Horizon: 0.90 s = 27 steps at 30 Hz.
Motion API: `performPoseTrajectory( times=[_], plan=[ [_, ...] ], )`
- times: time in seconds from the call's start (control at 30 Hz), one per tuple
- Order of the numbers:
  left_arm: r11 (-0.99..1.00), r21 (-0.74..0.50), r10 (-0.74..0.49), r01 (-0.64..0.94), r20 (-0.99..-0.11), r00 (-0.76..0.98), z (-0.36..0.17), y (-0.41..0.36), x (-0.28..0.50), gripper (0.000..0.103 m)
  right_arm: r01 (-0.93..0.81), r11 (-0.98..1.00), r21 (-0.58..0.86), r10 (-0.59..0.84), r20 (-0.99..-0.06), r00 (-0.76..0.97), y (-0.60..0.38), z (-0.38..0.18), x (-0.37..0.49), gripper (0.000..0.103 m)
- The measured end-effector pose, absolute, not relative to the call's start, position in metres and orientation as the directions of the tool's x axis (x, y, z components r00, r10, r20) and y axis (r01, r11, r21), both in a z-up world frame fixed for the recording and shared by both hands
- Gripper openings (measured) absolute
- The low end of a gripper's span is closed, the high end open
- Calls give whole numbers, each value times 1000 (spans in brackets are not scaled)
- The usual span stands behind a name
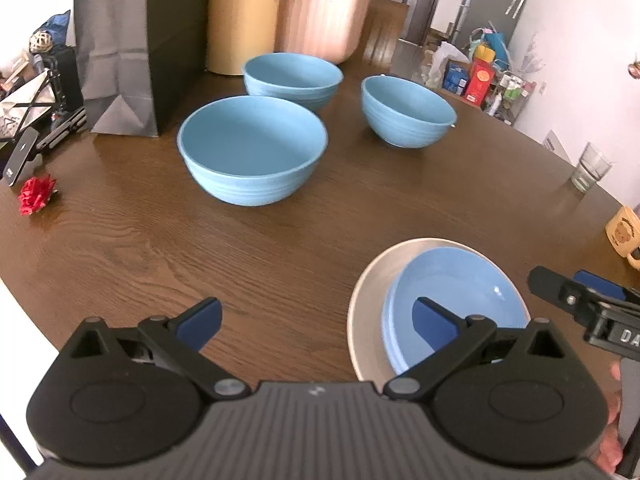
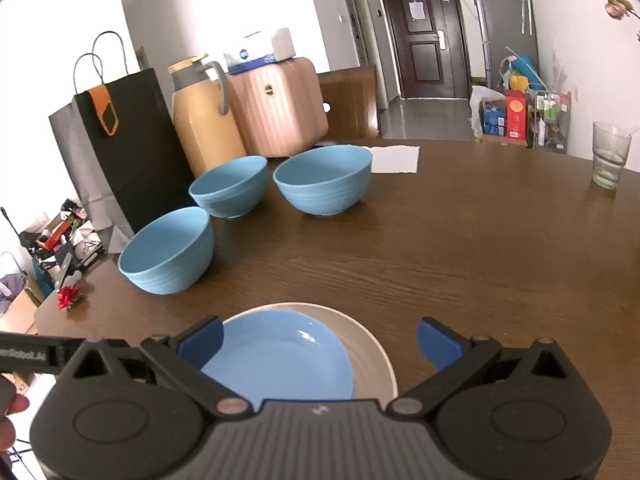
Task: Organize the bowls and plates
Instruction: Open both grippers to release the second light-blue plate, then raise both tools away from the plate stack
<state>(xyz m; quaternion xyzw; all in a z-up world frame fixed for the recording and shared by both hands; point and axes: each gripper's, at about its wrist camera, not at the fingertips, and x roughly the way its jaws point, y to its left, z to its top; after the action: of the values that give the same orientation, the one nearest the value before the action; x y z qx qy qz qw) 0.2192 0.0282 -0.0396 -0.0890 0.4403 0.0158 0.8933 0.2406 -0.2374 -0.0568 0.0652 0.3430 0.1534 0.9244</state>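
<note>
Left gripper [image 1: 316, 324]: jaws spread wide, nothing between the pads, bare table [image 1: 160, 248] under the gap. Its right finger overlaps the blue plate [image 1: 460, 280] at lower right of the left wrist view; contact cannot be told.

Right gripper [image 2: 320, 340]: jaws likewise wide apart and empty, hanging over the plates at bottom centre of the right wrist view. It also shows at the right edge of the left wrist view.

Plates: blue plate sits inside the cream plate [image 1: 364, 300], shifted toward one side so a crescent of cream rim shows. Stack lies near the table's near edge.

Bowls: three blue bowls, all upright, separate, none nested. In the left wrist view the near bowl [image 1: 252, 148] is at centre, the far bowl [image 1: 294, 78] just behind it, the right bowl [image 1: 408, 110] apart at upper centre-right.

Other items, left wrist view: dark paper bag [image 1: 136, 40] upper left, tan jug [image 1: 242, 16] and pink case [image 1: 324, 12] behind the bowls, red bow [image 1: 37, 199] at left, glass [image 1: 592, 166] and yellow mug [image 1: 624, 236] at right edge.
</note>
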Motion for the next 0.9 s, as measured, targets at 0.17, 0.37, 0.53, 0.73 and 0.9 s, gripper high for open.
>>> performPoseTrajectory(
  times=[0.17, 0.37, 0.53, 0.73, 0.9],
  plan=[
    [981, -149, -43, -120, -784, 619, -36, 44, 221, 103, -254, 940, 226, 340, -605, 720, -226, -51, 245, 103],
    [979, -165, -46, -122, -756, 652, -28, 61, 219, 103, -269, 934, 235, 357, -576, 735, -207, -43, 248, 103],
    [984, -153, -49, -88, -717, 695, -24, 67, 215, 103, -300, 922, 244, 386, -537, 750, -190, -37, 242, 103],
    [985, -155, -45, -76, -656, 753, -26, 81, 209, 103, -327, 919, 222, 395, -490, 777, -166, -31, 230, 103],
    [985, -165, -57, -58, -616, 785, -33, 96, 206, 103, -339, 923, 181, 385, -454, 804, -144, -30, 217, 103]
  ],
)
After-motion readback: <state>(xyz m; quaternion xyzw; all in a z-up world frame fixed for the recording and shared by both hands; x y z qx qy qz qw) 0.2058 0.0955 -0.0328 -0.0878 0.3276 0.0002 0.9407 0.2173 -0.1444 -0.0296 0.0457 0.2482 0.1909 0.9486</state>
